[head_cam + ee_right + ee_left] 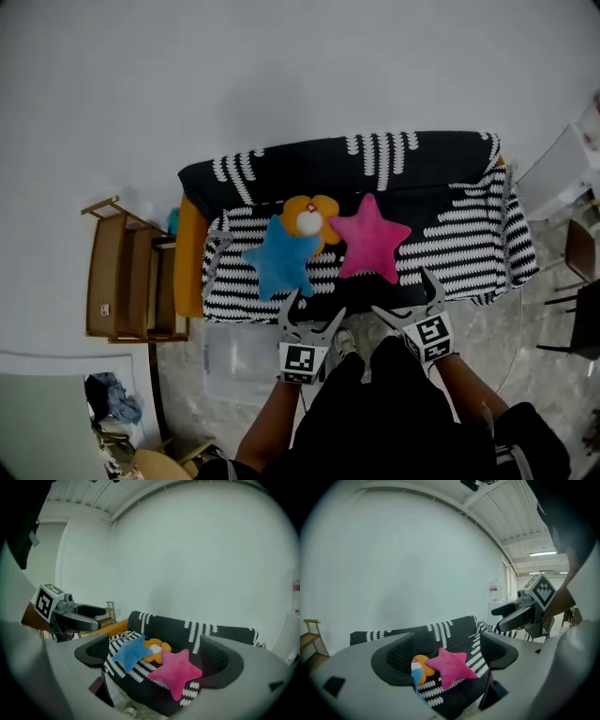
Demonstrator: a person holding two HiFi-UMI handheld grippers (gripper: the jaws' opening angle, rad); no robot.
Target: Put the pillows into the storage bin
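On the sofa seat: three pillows lie in a loose row on the sofa [459, 248], which is draped in a black throw [375, 155] with white stitch-like stripes.
Blue star pillow [281, 258]: toward the sofa's left end, near the front edge of the seat, one arm lying over the orange one.
Orange pillow [311, 220]: rounded and lobed, with a white patch and a small red mark, set back toward the backrest between the two stars.
Pink star pillow [368, 239]: near the middle of the seat, flat, one arm reaching the orange pillow; whether they touch is hard to tell.
Storage bin [239, 361]: a pale, translucent box on the floor just off the sofa's front-left corner; its inside is not clear from above.
Left tool [446, 654]: jaws wide apart with nothing between them, held off the front edge and aimed at the pillows.
Right tool [158, 657]: jaws likewise spread and empty, level with the left one and also short of the seat.
Handling, as a judgement: all three look plush, light and squashy, so nothing is fragile or slippery, but each will sag and fold when lifted.
Where to hold: a star arm is narrow enough for the jaws to pinch; the blue star's front arm and the pink star's lower arm lie nearest the front edge. The orange pillow is best taken by a lobe once the blue arm is off it.
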